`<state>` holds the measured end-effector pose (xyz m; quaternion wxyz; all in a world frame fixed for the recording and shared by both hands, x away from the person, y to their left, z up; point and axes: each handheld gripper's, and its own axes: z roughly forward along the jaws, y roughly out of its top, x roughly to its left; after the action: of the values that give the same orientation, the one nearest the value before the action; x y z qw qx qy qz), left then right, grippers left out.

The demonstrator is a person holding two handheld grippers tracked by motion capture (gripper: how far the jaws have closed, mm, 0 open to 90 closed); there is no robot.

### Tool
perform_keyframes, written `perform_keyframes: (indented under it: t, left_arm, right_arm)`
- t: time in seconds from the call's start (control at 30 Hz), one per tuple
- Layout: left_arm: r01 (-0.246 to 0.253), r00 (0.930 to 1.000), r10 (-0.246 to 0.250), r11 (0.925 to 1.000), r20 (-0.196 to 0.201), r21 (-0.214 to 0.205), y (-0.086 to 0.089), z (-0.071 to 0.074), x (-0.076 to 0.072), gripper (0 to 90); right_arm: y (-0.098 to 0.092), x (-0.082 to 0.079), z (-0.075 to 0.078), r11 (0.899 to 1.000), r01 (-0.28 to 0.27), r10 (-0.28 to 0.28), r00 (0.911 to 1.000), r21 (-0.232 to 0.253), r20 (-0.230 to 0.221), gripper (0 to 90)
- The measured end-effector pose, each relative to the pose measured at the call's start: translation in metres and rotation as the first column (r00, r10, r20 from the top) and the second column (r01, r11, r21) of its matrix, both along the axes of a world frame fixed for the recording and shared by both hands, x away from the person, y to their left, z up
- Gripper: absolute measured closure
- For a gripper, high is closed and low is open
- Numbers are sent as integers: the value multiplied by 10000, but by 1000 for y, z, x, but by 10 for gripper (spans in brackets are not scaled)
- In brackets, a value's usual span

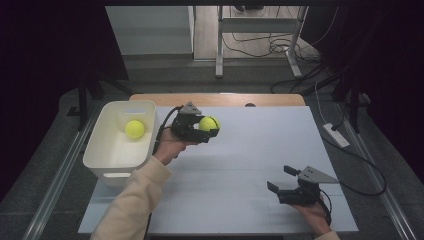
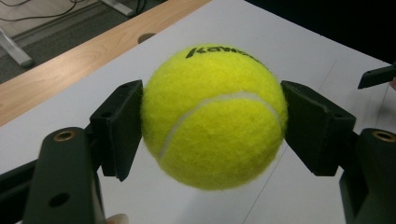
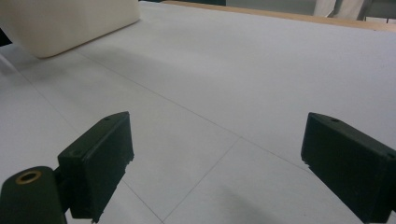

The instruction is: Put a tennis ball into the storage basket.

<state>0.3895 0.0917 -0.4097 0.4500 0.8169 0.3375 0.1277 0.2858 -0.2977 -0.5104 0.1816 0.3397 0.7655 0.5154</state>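
Nearest the person, the right gripper (image 1: 281,179) rests low over the white table (image 1: 250,165) at its right front, jaws spread wide with nothing between them — bare table lies ahead of it. Farther in, on the left, the left gripper (image 1: 206,126) is held up off the surface, its pads pressed on both sides of a yellow tennis ball (image 1: 209,123), which hangs clear of the table. Just beside it to the left stands a white bin (image 1: 100,150) with a second ball (image 1: 134,129) lying inside — the bin's near wall rises between gripper and that ball. Beyond, the wooden table edge (image 1: 215,99) and floor cables (image 1: 260,45).
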Motion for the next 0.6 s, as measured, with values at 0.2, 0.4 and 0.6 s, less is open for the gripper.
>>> perform_keyframes:
  t: [0.2, 0.4, 0.6]
  left_arm:
    - [-1, 10000, 1, 10000, 58, -45, 2, 1, -3, 267]
    - [-28, 10000, 28, 10000, 73, -86, 5, 0, -5, 267]
    - [-74, 9999, 77, 9997, 111, -212, 10, 2, -8, 267]
  right_arm:
    - [0, 0, 0, 10000, -8, 8, 10000, -1, 9, 91]
    - [0, 0, 0, 10000, 0, 0, 10000, -8, 11, 91]
    - [0, 0, 0, 10000, 9, -9, 10000, -14, 14, 91]
